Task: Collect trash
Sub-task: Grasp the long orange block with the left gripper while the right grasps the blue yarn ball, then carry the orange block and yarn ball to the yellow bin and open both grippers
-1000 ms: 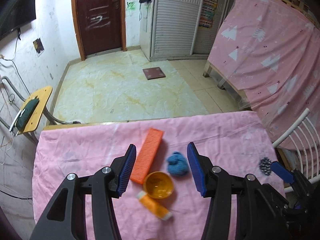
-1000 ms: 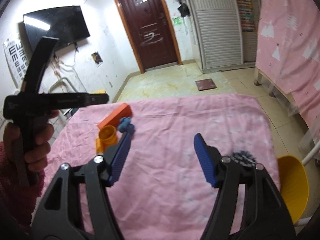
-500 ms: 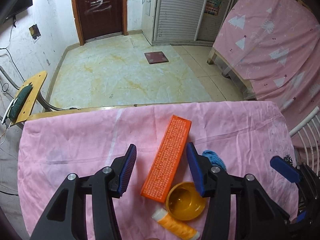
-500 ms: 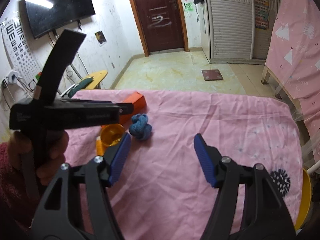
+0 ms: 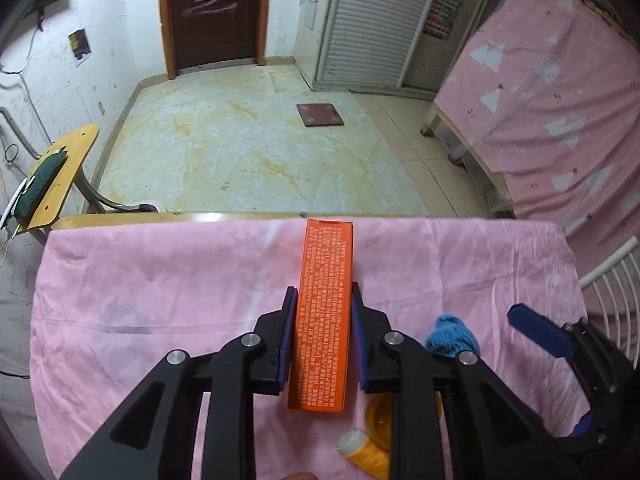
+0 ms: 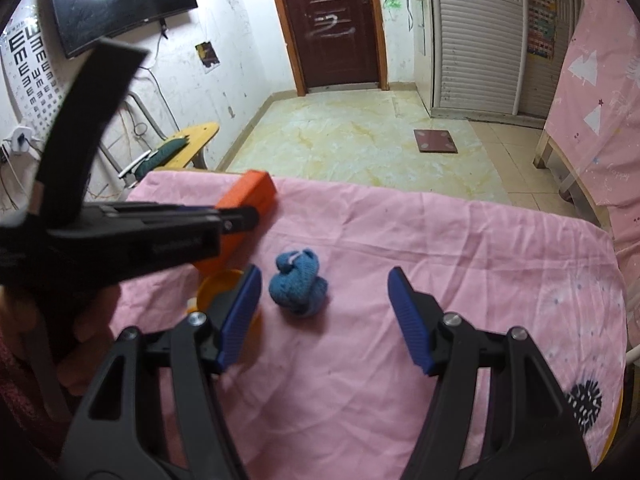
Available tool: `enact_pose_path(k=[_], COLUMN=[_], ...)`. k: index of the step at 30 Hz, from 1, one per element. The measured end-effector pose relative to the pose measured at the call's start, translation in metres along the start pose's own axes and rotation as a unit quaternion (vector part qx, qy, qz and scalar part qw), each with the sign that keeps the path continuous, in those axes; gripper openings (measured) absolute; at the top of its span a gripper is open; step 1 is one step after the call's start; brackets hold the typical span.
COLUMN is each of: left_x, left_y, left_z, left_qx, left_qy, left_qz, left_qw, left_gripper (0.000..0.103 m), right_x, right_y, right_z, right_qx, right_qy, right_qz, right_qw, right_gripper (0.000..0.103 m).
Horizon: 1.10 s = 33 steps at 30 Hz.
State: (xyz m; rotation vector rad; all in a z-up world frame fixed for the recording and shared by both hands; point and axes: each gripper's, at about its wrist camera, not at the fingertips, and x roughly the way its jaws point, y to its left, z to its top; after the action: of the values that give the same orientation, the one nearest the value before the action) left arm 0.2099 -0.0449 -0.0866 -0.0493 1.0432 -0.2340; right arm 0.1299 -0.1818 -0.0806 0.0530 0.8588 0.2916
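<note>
Between the blue pads of the left gripper lies the orange carton, lengthwise on the pink cloth; its jaws have just been closing and both pads now pinch its long sides. Just nearer, right of the carton's near end, an orange cup and a small orange bottle lie partly hidden behind the gripper's finger. Right of them sits a blue knitted ball. Only the right wrist view shows the right gripper, its jaws spread wide and holding nothing, with the ball lying just beyond and between its fingertips. That view also shows a wall television, outside the left camera's frame.
</note>
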Motion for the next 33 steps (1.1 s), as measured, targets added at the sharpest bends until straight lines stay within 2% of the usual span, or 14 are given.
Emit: enact_pose_path(k=[7, 9, 14, 19, 33], left_x=[-0.013, -0.016, -0.025, -0.038, -0.092], left_y=[0.009, 0.009, 0.009, 0.005, -0.026], left_z=[0.005, 0.004, 0.003, -0.002, -0.015], left_qx=[-0.010, -0.008, -0.012, -0.016, 0.005], left_qy=[-0.021, -0.025, -0.036, -0.045, -0.080], left_qz=[0.001, 0.002, -0.002, 0.001, 0.006], left_qw=[0.9997, 0.9997, 0.9993, 0.9989, 0.9967], left_gripper=[0.017, 0.017, 0.017, 0.017, 0.017], right_x=[0.013, 0.017, 0.027, 0.018, -0.052], right_y=[-0.001, 0.003, 0.013, 0.015, -0.011], right_z=[0.008, 0.008, 0.004, 0.002, -0.011], right_qx=[0.010, 0.005, -0.008, -0.010, 0.027], right_qy=[0.011, 0.018, 0.036, 0.023, -0.044], right_qz=[0.002, 0.001, 0.019, 0.011, 0.008], right_qw=[1.000, 1.000, 0.999, 1.000, 0.999], right_gripper=[0.063, 0.057, 0.027, 0.025, 0.025])
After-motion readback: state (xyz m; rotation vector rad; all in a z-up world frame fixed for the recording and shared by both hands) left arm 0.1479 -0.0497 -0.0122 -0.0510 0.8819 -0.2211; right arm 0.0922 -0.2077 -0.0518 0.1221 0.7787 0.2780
